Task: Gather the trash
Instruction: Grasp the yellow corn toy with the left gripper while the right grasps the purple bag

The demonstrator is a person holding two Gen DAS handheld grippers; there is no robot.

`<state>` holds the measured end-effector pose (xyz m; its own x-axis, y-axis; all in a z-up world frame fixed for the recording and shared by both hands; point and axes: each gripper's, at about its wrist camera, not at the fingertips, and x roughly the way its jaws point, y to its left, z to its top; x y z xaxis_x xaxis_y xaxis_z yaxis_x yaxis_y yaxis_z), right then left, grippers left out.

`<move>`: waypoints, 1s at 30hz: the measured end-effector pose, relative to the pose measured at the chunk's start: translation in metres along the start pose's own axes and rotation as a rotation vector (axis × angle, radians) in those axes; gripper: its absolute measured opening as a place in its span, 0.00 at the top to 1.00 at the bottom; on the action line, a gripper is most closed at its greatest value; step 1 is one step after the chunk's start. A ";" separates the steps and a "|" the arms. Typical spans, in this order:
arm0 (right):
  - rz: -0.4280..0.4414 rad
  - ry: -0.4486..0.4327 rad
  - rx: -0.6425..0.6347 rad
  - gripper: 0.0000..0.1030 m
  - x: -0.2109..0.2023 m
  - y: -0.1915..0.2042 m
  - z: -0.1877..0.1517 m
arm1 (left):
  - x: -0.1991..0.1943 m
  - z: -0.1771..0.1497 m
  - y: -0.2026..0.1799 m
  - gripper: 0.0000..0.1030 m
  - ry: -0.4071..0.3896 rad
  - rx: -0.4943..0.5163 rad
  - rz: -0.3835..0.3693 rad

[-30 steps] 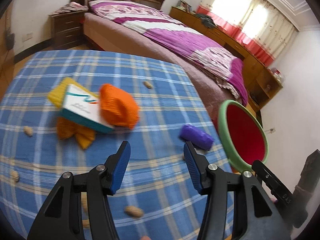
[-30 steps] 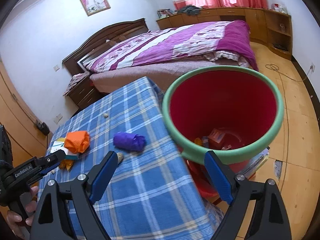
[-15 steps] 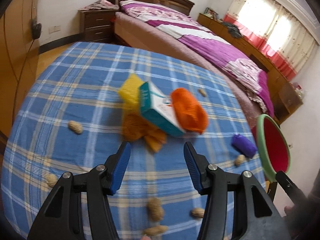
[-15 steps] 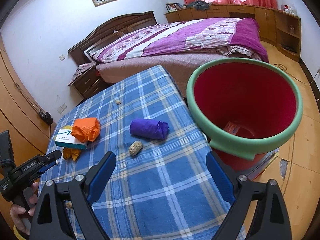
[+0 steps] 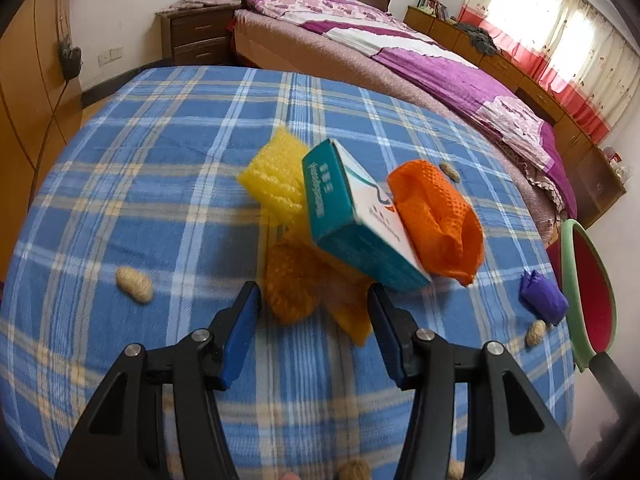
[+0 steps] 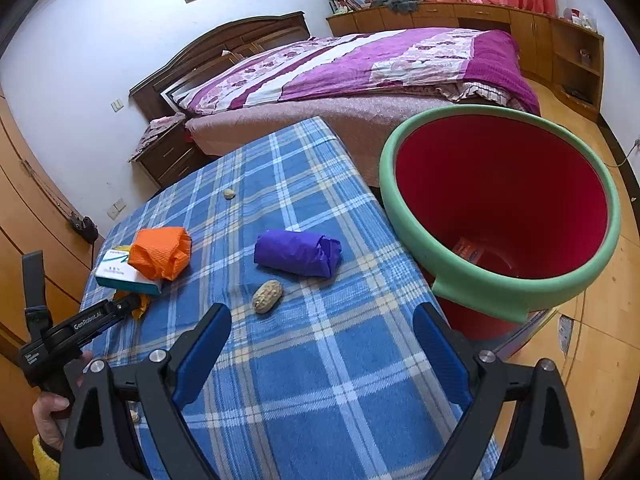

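A red plastic bin with a green rim beside the blue plaid tablecloth holds a small red packet. Our left gripper hovers spread and empty over crumpled orange-yellow wrappers; our right gripper gapes empty near a peanut shell.

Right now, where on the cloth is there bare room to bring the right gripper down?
Bare cloth lies under the right gripper, bordered by the peanut, the purple wad and the bin. It is crowded at the box and orange net, where the left gripper hovers.
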<state>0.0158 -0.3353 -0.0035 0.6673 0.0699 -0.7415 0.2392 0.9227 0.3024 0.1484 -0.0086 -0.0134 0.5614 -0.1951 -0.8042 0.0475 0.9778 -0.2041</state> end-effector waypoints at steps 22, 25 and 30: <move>-0.089 0.042 0.000 0.03 0.075 0.030 0.027 | -0.012 -0.008 0.012 0.80 -0.050 -0.018 -0.017; -0.132 0.034 -0.016 0.02 0.082 0.035 0.024 | -0.020 -0.008 0.020 0.80 -0.070 -0.048 -0.016; -0.201 0.021 -0.046 0.13 0.087 0.039 0.024 | -0.031 -0.008 0.029 0.81 -0.101 -0.074 -0.031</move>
<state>0.1000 -0.3024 -0.0418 0.5945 -0.1103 -0.7965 0.3337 0.9351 0.1195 0.1254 0.0252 0.0014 0.6408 -0.2130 -0.7376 0.0075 0.9624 -0.2714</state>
